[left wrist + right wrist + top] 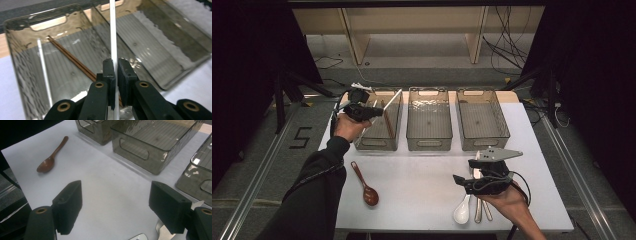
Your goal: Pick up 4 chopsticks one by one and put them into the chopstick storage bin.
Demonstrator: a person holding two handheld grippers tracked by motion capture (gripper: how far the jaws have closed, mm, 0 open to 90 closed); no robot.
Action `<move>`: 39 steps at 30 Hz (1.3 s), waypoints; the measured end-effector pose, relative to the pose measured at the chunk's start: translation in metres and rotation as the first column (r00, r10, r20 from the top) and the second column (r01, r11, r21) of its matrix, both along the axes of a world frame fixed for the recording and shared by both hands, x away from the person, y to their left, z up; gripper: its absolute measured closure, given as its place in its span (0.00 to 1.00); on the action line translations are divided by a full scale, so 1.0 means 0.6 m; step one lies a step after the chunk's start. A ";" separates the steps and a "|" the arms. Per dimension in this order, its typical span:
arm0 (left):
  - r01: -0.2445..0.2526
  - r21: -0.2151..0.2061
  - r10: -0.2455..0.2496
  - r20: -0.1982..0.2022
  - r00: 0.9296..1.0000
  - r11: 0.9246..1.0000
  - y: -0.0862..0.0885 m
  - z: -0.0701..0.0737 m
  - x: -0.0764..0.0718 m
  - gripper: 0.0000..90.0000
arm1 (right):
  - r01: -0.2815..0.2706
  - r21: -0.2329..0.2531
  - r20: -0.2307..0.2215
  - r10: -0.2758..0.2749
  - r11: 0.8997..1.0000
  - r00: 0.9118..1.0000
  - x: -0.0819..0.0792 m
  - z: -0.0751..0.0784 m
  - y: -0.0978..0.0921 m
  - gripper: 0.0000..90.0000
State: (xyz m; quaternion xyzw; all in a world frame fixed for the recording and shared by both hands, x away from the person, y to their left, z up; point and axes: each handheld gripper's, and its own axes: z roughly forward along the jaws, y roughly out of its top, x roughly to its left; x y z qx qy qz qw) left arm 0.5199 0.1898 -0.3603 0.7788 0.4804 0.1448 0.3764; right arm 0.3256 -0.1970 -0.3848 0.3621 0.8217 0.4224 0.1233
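Left gripper view: left gripper (115, 72) clamps a white chopstick (113, 30) over the bin (17, 50) holding brown chopsticks (72, 58).

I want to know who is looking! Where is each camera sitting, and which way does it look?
High view: above the person's side, looking forward and down on the table; both forearms, left gripper, right gripper.
Left gripper view: rides the left gripper, facing the left bin; its jaws pinch a white chopstick.
Right gripper view: rides the right gripper, facing across the table; open jaws.
Shared: the brown spoon shows in high and right gripper views.
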 end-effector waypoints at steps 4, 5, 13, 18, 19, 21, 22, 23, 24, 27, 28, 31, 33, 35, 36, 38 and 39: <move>-0.020 -0.005 0.020 0.001 1.000 1.000 0.006 -0.006 0.013 0.94 | 0.000 0.001 0.000 0.000 1.000 1.000 0.000 0.000 -0.001 0.31; -0.024 0.000 0.024 0.001 1.000 1.000 0.007 -0.006 0.016 0.94 | 0.000 0.001 0.000 0.000 1.000 1.000 0.000 0.000 -0.001 0.31; -0.046 0.034 0.046 -0.006 0.999 0.998 0.015 -0.017 0.041 0.94 | -0.002 0.001 0.000 0.002 1.000 1.000 0.000 0.000 0.000 0.31; -0.048 0.051 0.049 -0.015 0.999 0.998 0.016 -0.025 0.050 0.94 | -0.002 0.002 -0.002 0.002 1.000 1.000 0.001 0.000 -0.001 0.31; -0.051 0.051 0.053 -0.019 0.998 0.997 0.016 -0.026 0.051 0.94 | -0.003 0.002 -0.001 0.003 1.000 1.000 0.001 0.000 -0.001 0.31; -0.057 0.045 0.058 -0.022 0.998 0.997 0.017 -0.028 0.053 0.94 | -0.002 0.002 -0.002 0.002 1.000 1.000 0.001 -0.001 -0.001 0.31; -0.059 0.048 0.060 -0.020 0.998 0.997 0.017 -0.028 0.054 0.94 | -0.003 0.002 -0.003 0.003 1.000 1.000 0.001 -0.001 -0.001 0.31; -0.061 0.048 0.062 -0.018 0.998 0.997 0.017 -0.029 0.054 0.94 | -0.003 0.003 -0.002 0.003 1.000 1.000 0.001 -0.001 -0.001 0.31; -0.064 0.049 0.065 -0.014 0.998 0.997 0.017 -0.029 0.055 0.94 | -0.003 0.003 -0.002 0.003 1.000 1.000 0.001 -0.001 -0.001 0.31; -0.089 0.046 0.089 0.005 0.996 0.995 0.018 -0.028 0.056 0.92 | -0.004 0.002 -0.002 0.004 1.000 1.000 0.001 0.000 -0.001 0.31; -0.091 0.034 0.090 0.009 0.996 0.995 0.019 -0.028 0.057 0.91 | -0.004 0.002 -0.003 0.004 1.000 1.000 0.001 0.000 -0.001 0.31; -0.087 0.018 0.087 0.017 0.996 0.996 0.017 -0.024 0.055 0.77 | -0.005 0.002 -0.002 0.005 1.000 1.000 0.001 0.000 -0.001 0.31; -0.089 0.005 0.089 0.025 0.996 0.996 0.017 -0.019 0.053 0.73 | -0.004 0.002 -0.003 0.004 1.000 1.000 0.001 -0.001 -0.001 0.31; -0.081 -0.010 0.081 0.023 0.996 0.997 0.017 -0.013 0.050 0.68 | -0.004 0.002 -0.003 0.004 1.000 1.000 0.001 -0.001 -0.001 0.31; -0.076 -0.010 0.076 0.026 0.997 0.997 0.016 -0.010 0.048 0.67 | -0.004 0.002 -0.003 0.004 1.000 1.000 0.001 0.000 -0.001 0.31; -0.066 -0.018 0.066 0.013 0.998 0.998 0.015 -0.003 0.044 0.64 | -0.004 0.001 -0.004 0.004 1.000 1.000 0.000 0.000 -0.001 0.31; -0.061 -0.027 0.061 0.007 0.998 0.998 0.014 0.001 0.042 0.62 | -0.004 0.001 -0.004 0.004 1.000 1.000 0.000 0.000 0.000 0.31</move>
